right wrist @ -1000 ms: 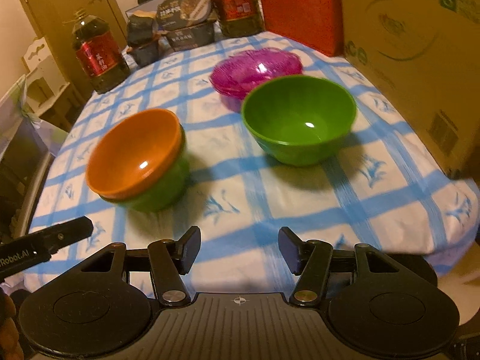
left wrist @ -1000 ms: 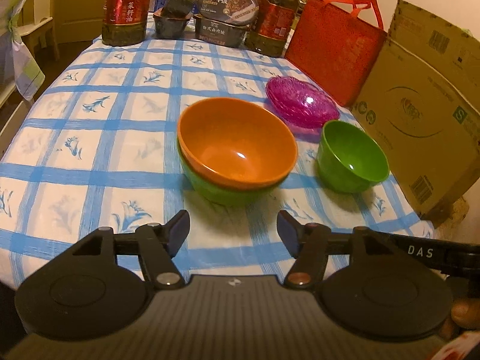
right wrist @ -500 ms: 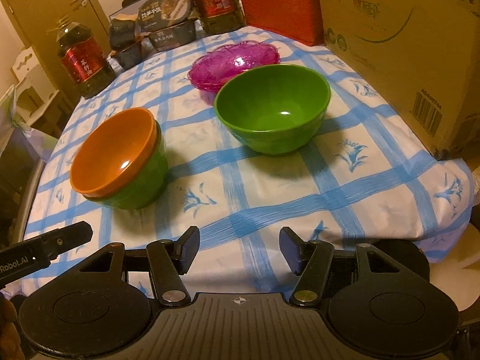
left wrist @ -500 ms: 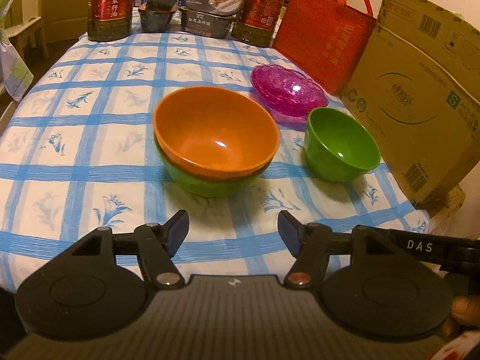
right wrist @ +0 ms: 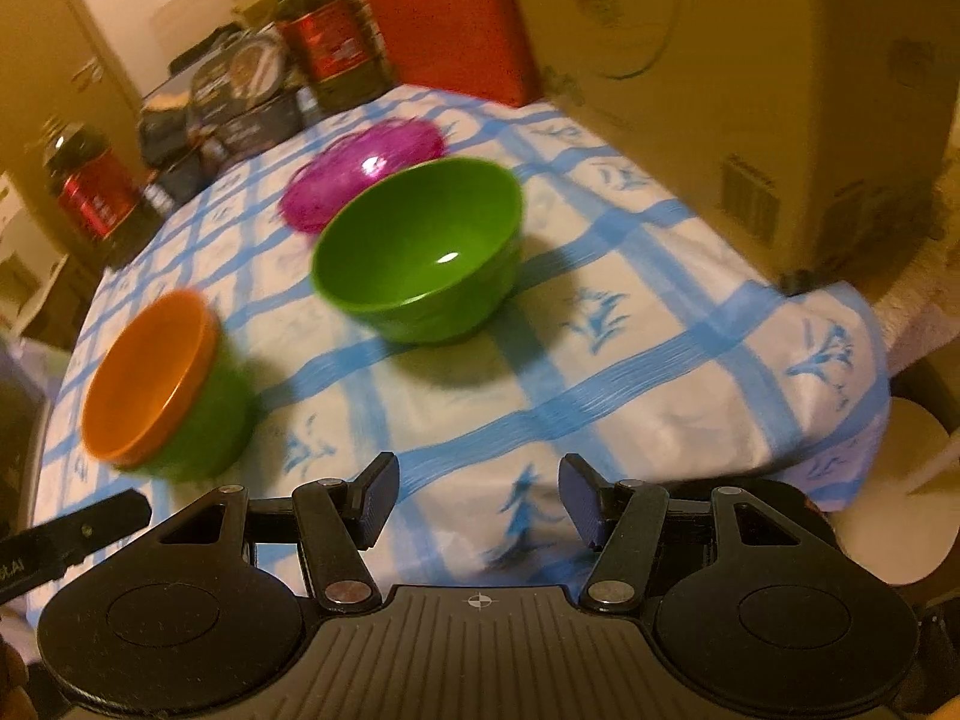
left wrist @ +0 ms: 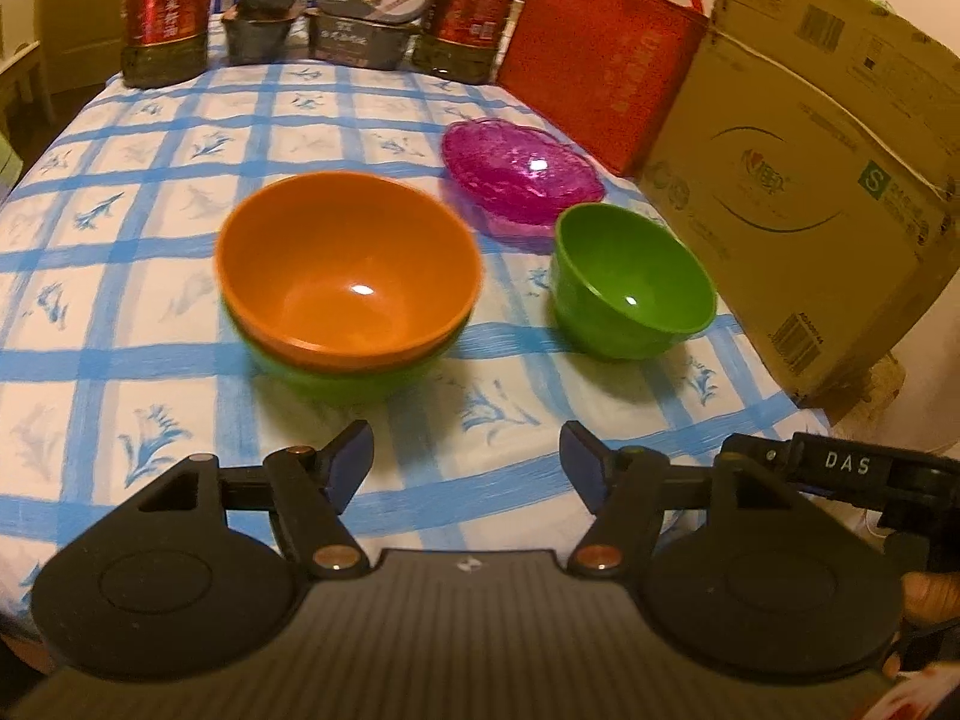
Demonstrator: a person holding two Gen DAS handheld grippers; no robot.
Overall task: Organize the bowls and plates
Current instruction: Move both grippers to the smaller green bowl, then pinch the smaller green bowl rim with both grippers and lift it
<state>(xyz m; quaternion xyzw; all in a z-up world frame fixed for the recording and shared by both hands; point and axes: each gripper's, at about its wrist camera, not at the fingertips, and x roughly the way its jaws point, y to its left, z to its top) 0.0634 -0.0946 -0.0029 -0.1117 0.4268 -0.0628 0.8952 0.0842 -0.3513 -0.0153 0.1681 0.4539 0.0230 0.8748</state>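
The orange bowl (left wrist: 348,264) is found nested in a green bowl (left wrist: 354,378) toward the table's (left wrist: 120,312) near edge, with bare cloth around it. A second green bowl (left wrist: 630,282) and a pink plate (left wrist: 519,171) are set by the right edge, close to a cardboard box (left wrist: 804,192). The left gripper (left wrist: 465,465) and right gripper (right wrist: 477,498) are held over the near edge, jaws apart and nothing between them.

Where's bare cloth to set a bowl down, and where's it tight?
Free: the wide left side of the tablecloth, between the orange bowl stacked in a green one and the oil bottle; also the near strip before both bowls. Crowded: the right side, where the lone green bowl, pink plates and cardboard box bunch, and the cluttered far edge.
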